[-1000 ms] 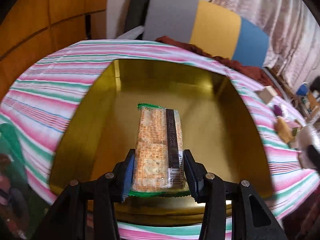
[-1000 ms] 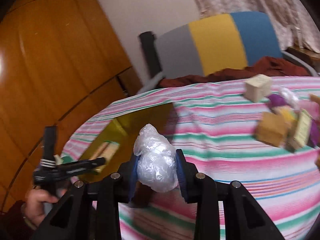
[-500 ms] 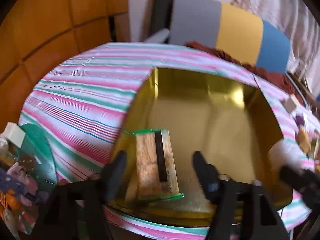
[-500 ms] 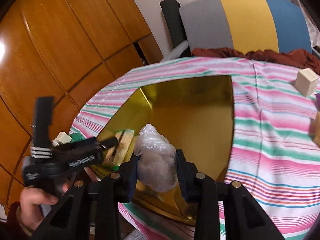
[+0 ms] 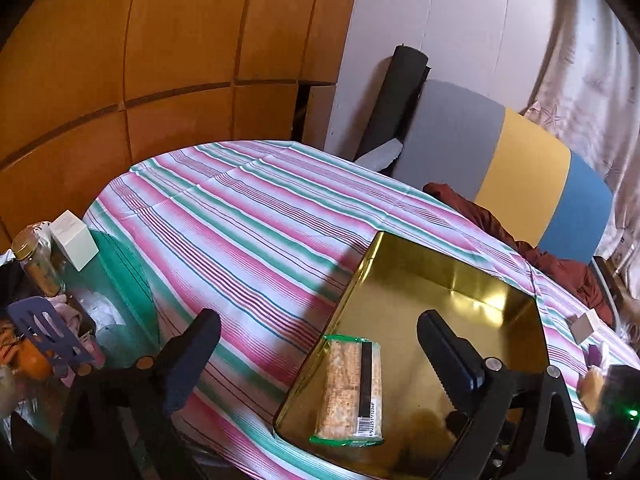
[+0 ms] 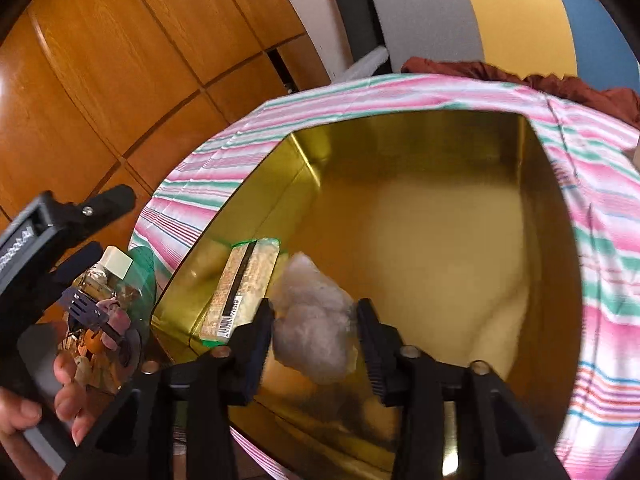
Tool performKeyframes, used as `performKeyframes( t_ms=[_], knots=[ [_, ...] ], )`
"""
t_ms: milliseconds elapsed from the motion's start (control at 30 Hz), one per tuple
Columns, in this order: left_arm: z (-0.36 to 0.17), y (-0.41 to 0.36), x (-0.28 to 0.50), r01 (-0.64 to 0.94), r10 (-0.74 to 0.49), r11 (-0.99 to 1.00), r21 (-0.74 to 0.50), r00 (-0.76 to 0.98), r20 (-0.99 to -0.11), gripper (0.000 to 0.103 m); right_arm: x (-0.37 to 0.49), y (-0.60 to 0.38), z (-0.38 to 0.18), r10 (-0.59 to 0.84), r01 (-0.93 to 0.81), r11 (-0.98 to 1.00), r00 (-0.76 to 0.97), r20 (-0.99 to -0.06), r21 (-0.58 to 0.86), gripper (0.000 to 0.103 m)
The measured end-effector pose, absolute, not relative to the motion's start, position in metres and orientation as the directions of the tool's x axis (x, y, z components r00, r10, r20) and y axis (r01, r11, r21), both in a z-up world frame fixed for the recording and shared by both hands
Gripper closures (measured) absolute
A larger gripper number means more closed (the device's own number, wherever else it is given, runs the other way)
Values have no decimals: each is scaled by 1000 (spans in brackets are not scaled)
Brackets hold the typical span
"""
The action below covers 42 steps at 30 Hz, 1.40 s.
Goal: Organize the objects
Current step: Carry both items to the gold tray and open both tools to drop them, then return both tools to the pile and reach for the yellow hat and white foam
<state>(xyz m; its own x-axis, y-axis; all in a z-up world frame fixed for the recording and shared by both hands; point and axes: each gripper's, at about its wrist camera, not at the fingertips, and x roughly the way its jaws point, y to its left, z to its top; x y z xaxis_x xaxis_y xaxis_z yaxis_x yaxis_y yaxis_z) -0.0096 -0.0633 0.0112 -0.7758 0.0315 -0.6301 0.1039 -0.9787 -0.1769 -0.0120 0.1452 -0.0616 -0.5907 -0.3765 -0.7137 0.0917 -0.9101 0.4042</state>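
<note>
Two hazards are judged possible. If the right gripper, clamped on the plastic-wrapped bundle, is opened too high over the gold tin, the bundle may roll. If the left gripper, empty with fingers wide apart near the tin's left rim, is swung carelessly, the tin may be knocked. Counted: one tin, one cracker packet lying in its near-left corner, one bundle, two grippers.

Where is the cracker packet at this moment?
In both wrist views, the cracker packet lies flat inside the gold tin, against its left wall at the near corner, left of the clear plastic bundle.
</note>
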Motion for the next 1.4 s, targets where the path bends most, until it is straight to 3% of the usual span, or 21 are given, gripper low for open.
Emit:
performKeyframes(
  t_ms=[267, 433, 600, 1067, 1400],
  knots=[
    [5, -60, -7, 101, 66, -970, -222, -767, -638, 3, 19, 168, -43, -405, 105, -881, -670, -622, 461, 51],
    [-2, -45, -2, 29, 187, -951, -309, -742, -644, 0, 44, 200, -21, -305, 45, -903, -769, -562, 428, 51],
    [-6, -17, 4, -69, 263, -949, -307, -709, -654, 0, 67, 242, -7, -150, -81, -924, -824, -547, 375, 51],
    [-1, 78, 61, -431, 464, -876, -215, -632, -620, 0, 126, 348, -45, 74, -361, -880, -746, -662, 309, 51],
    [-8, 145, 91, -562, 563, -791, -242, -514, -647, 0, 203, 448, -67, 415, -706, -690, -563, -715, 156, 51]
  ],
)
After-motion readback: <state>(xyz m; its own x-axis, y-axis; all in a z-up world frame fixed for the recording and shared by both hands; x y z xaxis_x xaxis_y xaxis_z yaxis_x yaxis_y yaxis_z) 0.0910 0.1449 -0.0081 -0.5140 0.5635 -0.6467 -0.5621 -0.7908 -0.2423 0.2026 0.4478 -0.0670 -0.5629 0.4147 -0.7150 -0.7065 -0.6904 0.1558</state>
